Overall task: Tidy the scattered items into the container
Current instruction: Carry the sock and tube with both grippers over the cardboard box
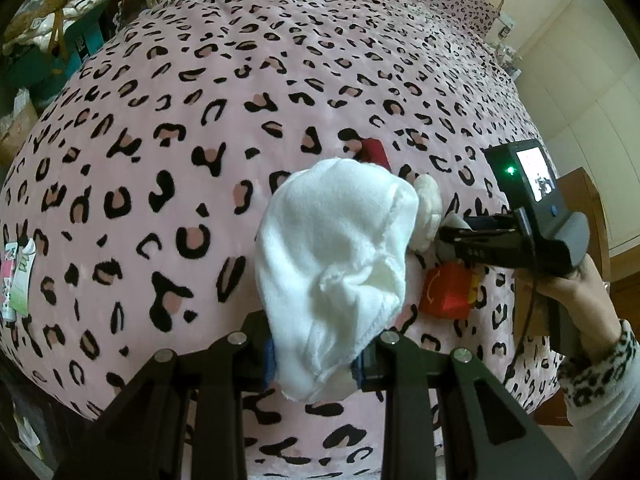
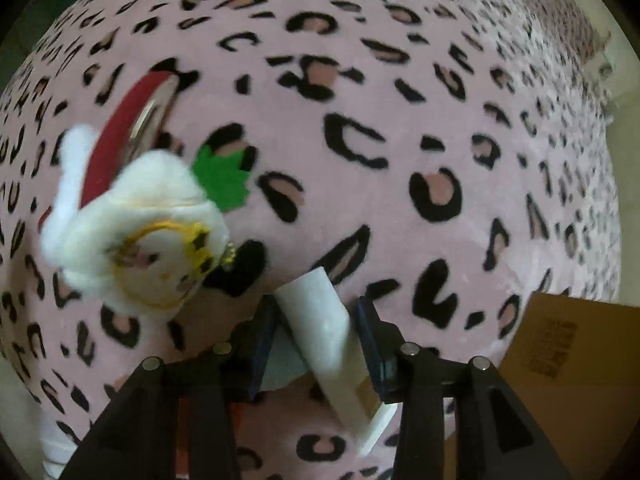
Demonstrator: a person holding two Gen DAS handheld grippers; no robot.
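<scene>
My left gripper [image 1: 314, 354] is shut on a white cloth [image 1: 332, 256] and holds it above the pink leopard-print bed. My right gripper [image 2: 318, 336] is shut on a white strap [image 2: 324, 320] joined to a white plush ornament [image 2: 132, 232] that hangs to its left; the ornament also shows in the left wrist view [image 1: 428, 212], beside the cloth. A red headband [image 2: 120, 132] with a green felt leaf [image 2: 222, 178] lies on the bed behind the ornament. A red toy [image 1: 446, 290] lies on the bed under the right gripper [image 1: 448, 232]. The cardboard box [image 2: 568, 364] stands at right.
The bed cover [image 1: 200, 120] fills both views. A small packet [image 1: 18, 276] lies at the bed's left edge. Cluttered shelves and boxes [image 1: 48, 32] stand at far left. A wooden piece of furniture [image 1: 588, 216] stands right of the bed.
</scene>
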